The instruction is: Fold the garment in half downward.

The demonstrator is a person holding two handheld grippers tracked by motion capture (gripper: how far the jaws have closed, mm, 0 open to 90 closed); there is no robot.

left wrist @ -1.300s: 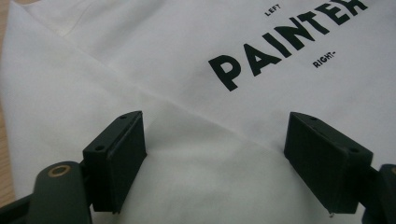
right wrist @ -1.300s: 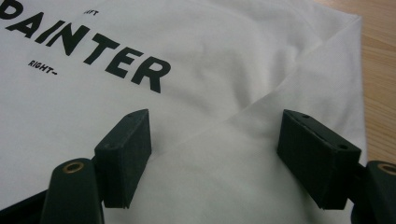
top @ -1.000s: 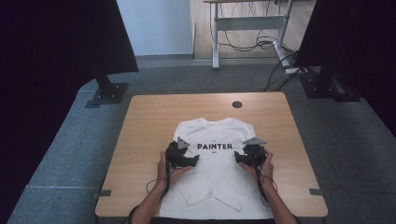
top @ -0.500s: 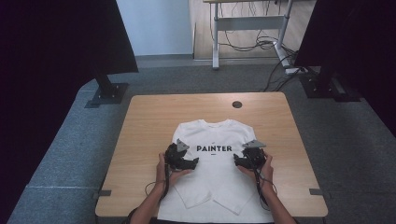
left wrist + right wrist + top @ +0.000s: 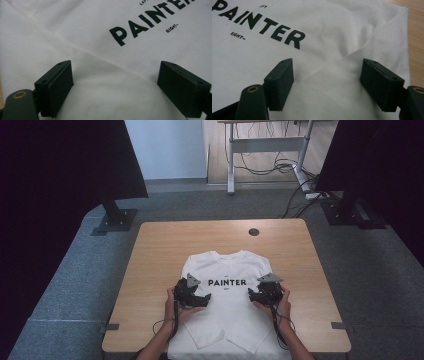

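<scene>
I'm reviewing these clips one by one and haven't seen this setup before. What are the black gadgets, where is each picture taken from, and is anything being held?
There is no robot arm here. A person holds a hand-held gripper in each hand: the left gripper and the right gripper. Each has two black jaws, a trailing cable and a grey three-cornered plate on top.

The high view comes from a fixed camera above the person's side, looking down on the wooden table. The other two pictures come from cameras riding on the grippers, looking along their own jaws.

On the table lies a white shirt printed with PAINTER, its sleeves folded in over the front, its lower end hanging over the near edge.

Nothing is held. The jaws of the left gripper have just been opening and stand wide, with cloth lying flat below them. The right gripper is open too, over a folded sleeve.
</scene>
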